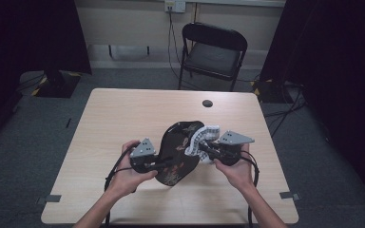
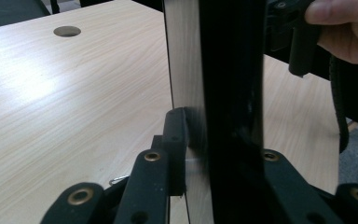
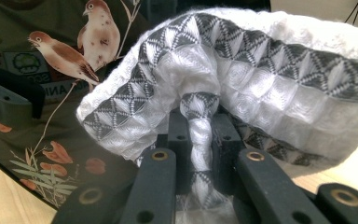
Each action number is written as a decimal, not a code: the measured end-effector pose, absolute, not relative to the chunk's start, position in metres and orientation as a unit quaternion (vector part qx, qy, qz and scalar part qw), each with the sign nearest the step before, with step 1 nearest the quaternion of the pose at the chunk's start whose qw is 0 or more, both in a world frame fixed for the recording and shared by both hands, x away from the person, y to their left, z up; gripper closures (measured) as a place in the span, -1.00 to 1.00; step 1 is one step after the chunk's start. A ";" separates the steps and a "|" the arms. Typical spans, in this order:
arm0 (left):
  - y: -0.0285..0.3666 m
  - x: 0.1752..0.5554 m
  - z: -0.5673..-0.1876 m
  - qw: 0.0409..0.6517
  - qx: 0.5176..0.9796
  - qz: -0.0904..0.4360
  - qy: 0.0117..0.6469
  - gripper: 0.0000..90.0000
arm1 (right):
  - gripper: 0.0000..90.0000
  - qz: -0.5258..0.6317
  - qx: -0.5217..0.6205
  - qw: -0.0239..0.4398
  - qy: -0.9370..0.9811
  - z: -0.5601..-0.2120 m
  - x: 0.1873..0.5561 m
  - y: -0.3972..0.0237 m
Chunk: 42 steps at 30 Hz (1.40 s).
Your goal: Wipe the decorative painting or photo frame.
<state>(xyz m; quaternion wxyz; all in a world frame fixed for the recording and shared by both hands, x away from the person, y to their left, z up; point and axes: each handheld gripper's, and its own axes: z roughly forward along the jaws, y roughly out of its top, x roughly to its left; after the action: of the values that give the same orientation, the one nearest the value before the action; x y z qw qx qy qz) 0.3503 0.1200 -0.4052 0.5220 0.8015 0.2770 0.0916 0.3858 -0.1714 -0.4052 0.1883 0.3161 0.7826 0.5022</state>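
Pale wooden desk [image 1: 123, 123] in a dim room: a tray is being wiped with a cloth.

Over the desk's near middle, the left gripper [image 1: 164, 165] is clamping the rim of the black lacquered tray [image 1: 178, 142], holding it tilted, while the right gripper [image 1: 204, 148] is pinching a fold of the white-and-grey cloth [image 3: 242, 60] and pressing it against the tray's bird-painted face. Judging by this, wiping is underway; setting both things down is remaining.
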 end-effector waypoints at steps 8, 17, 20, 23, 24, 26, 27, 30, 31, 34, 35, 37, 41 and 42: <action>0.128 0.343 -0.391 0.527 0.799 0.092 0.275 0.60 | 0.82 0.501 0.317 0.187 0.783 -0.406 0.386 -0.171; 0.131 0.346 -0.392 0.526 0.791 0.107 0.292 0.76 | 0.82 0.501 0.302 0.176 0.792 -0.408 0.382 -0.163; 0.131 0.347 -0.392 0.528 0.791 0.107 0.290 0.76 | 0.82 0.500 0.286 0.166 0.800 -0.409 0.379 -0.158; 0.129 0.346 -0.392 0.532 0.789 0.106 0.288 0.73 | 0.82 0.503 0.290 0.174 0.795 -0.406 0.381 -0.161; 0.129 0.346 -0.392 0.531 0.790 0.107 0.288 0.73 | 0.82 0.503 0.295 0.180 0.792 -0.406 0.382 -0.163; 0.128 0.346 -0.392 0.530 0.790 0.109 0.288 0.73 | 0.82 0.503 0.306 0.184 0.787 -0.406 0.384 -0.168; 0.128 0.346 -0.392 0.531 0.790 0.109 0.288 0.73 | 0.82 0.504 0.310 0.182 0.785 -0.407 0.385 -0.169; 0.128 0.346 -0.392 0.531 0.789 0.109 0.290 0.73 | 0.82 0.502 0.304 0.173 0.791 -0.411 0.384 -0.167; 0.128 0.346 -0.392 0.531 0.789 0.108 0.291 0.73 | 0.82 0.502 0.298 0.168 0.794 -0.411 0.383 -0.165; 0.128 0.346 -0.392 0.533 0.787 0.105 0.293 0.72 | 0.82 0.502 0.282 0.161 0.802 -0.412 0.381 -0.159; 0.128 0.346 -0.392 0.533 0.787 0.105 0.293 0.72 | 0.82 0.501 0.281 0.162 0.802 -0.412 0.380 -0.158; 0.128 0.346 -0.392 0.533 0.786 0.106 0.294 0.72 | 0.82 0.500 0.283 0.164 0.802 -0.411 0.381 -0.158; 0.128 0.346 -0.393 0.535 0.785 0.108 0.293 0.72 | 0.81 0.502 0.303 0.169 0.793 -0.412 0.385 -0.165; 0.128 0.346 -0.393 0.534 0.785 0.109 0.293 0.72 | 0.81 0.502 0.304 0.166 0.792 -0.414 0.385 -0.165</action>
<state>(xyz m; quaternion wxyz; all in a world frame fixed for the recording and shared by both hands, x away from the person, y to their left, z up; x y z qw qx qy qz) 0.3456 0.1277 -0.3926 0.5343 0.7853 0.2932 0.1089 0.3851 -0.1651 -0.4141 0.1659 0.3044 0.7924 0.5020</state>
